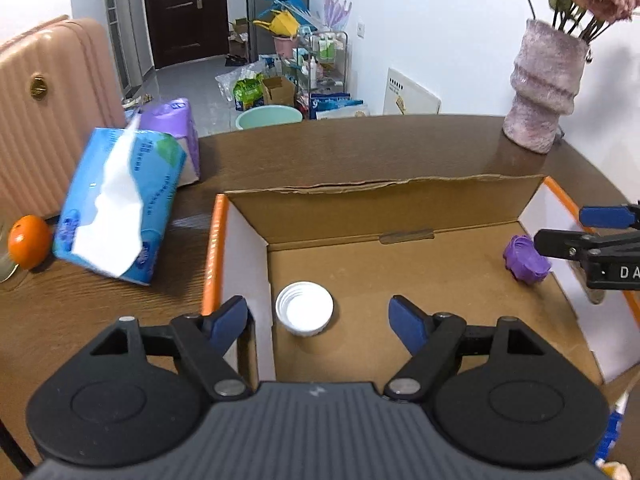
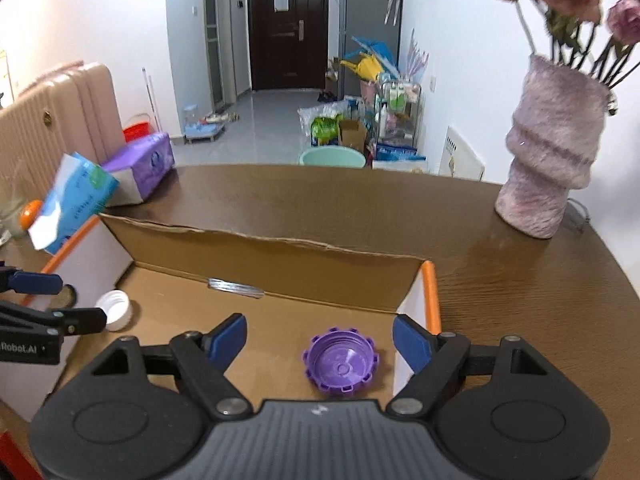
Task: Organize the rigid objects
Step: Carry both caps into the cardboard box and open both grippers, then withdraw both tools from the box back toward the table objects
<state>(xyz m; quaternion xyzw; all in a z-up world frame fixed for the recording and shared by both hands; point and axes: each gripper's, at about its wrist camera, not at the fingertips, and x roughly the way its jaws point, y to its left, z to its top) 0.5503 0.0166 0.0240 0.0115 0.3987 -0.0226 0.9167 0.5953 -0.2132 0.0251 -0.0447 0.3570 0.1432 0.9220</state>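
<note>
In the cardboard box (image 1: 440,264), both grippers gape (seemingly touching nothing): left (image 1: 318,318) over white cap (image 1: 305,314), right (image 2: 320,340) over purple cap (image 2: 340,362).

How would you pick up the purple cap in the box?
Grip the purple cap by its knobbly outer rim, coming down from above. It lies open side up on the floor of the cardboard box, so a finger on each side fits. The right gripper already stands open around it.
</note>
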